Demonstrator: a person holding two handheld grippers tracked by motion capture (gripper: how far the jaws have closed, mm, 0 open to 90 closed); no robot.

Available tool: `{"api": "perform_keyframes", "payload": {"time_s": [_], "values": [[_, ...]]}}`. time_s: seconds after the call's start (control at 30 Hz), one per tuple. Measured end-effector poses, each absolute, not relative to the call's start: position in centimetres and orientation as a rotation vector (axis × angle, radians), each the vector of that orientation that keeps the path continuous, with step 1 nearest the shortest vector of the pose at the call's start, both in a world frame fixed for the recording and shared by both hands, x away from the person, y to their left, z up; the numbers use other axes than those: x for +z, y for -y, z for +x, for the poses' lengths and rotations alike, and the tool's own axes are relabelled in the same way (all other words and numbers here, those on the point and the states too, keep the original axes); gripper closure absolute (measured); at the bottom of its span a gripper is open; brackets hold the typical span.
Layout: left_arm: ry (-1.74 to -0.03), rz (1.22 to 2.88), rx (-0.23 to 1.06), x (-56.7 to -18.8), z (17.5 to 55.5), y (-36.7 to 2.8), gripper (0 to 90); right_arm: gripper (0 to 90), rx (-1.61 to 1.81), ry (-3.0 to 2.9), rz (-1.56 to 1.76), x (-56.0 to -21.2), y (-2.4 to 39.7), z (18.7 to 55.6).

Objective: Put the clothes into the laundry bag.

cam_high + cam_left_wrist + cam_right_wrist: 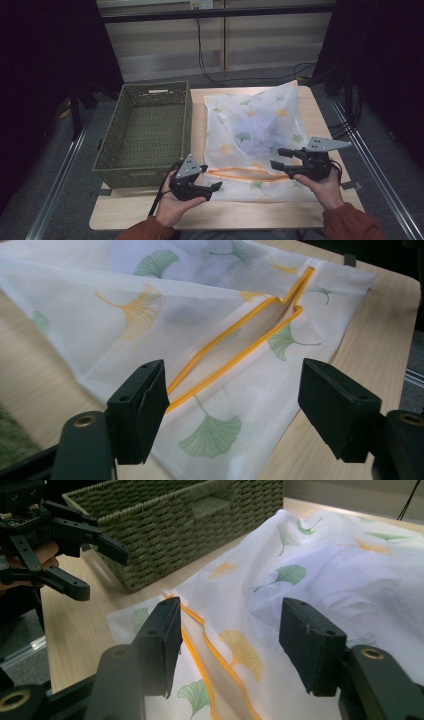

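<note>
A white mesh bag (250, 130) printed with green and yellow ginkgo leaves lies flat on the wooden table (200, 212), with something bluish faintly showing inside. Its orange zipper (240, 173) runs along the near end, and its two edges gape apart in the left gripper view (235, 340). My left gripper (214, 189) hovers open at the bag's near left corner, with the bag (125, 315) below its jaws and nothing between them. My right gripper (276, 157) hangs open over the bag's near right part (325, 565), pointing left and also holding nothing.
A green woven basket (145, 175) stands on the left of the table beside the bag, and its inside looks bare. Its wall (175, 530) rises behind my left gripper (100, 570) in the right gripper view. Cables trail on the floor beyond the table.
</note>
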State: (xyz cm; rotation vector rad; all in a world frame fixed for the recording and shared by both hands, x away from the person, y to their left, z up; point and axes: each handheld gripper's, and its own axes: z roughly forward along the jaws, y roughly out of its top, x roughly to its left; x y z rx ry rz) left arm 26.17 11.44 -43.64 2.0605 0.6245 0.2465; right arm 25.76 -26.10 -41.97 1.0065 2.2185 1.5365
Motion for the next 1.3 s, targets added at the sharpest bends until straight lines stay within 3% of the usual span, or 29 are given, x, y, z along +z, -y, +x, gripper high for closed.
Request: {"api": "perform_keyframes", "payload": {"time_s": [0.2, 0.37, 0.63, 0.9, 1.3], "values": [[-0.666, 1.995, 0.278, -41.8, 25.4, -14.5, 27.2, 43.9, 1.557, -2.182, 1.040, -41.4, 27.2, 24.7], [-0.706, 1.954, 0.399, -41.7, 24.1, -16.9, 29.6, 44.3, 1.543, -2.158, 1.063, -41.8, 27.9, 23.7], [-0.755, 1.854, 0.403, -41.2, 22.2, -20.4, 29.1, 45.2, 1.550, -2.115, 1.094, -41.7, 28.7, 22.6], [-0.865, 1.771, 0.472, -41.0, 21.4, -25.1, 29.6, 35.0, 1.499, -2.076, 1.093, -42.0, 29.8, 21.4], [-1.021, 1.698, 0.478, -43.4, 19.6, -28.4, 24.8, 34.4, 1.475, -1.961, 1.201, -43.3, 33.0, 19.1]]}}
